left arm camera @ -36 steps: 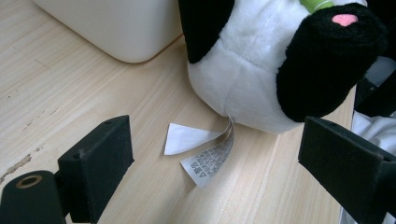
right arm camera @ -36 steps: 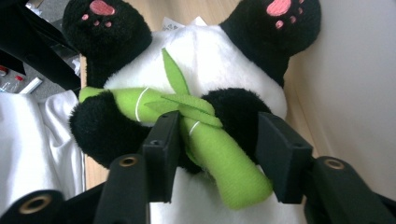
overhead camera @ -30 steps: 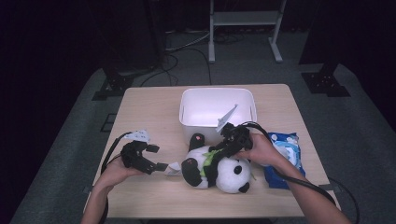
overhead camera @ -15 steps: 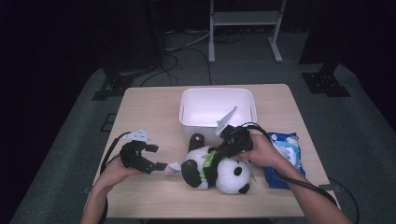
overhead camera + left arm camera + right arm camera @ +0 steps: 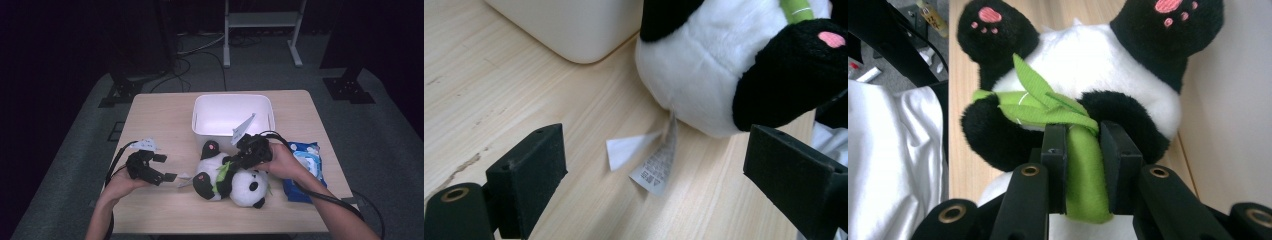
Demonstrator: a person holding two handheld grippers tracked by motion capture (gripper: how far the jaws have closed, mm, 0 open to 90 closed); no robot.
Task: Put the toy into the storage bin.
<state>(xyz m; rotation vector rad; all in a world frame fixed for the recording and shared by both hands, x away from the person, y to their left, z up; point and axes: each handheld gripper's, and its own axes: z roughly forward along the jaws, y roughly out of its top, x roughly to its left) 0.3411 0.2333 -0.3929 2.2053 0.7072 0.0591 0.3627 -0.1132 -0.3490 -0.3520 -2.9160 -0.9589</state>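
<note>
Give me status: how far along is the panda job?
Done: right gripper has closed its jaws on the green bamboo stalk of the plush panda. In hand: that grip; the panda lies on the table. Left gripper waits open near its tag. Left: probably lifting it into the white bin.

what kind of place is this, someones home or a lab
Most likely a lab or recording studio, not a home: a lone wooden table stands on grey carpet with dark surroundings, cables trail across the floor, and black stand bases sit around it.
</note>
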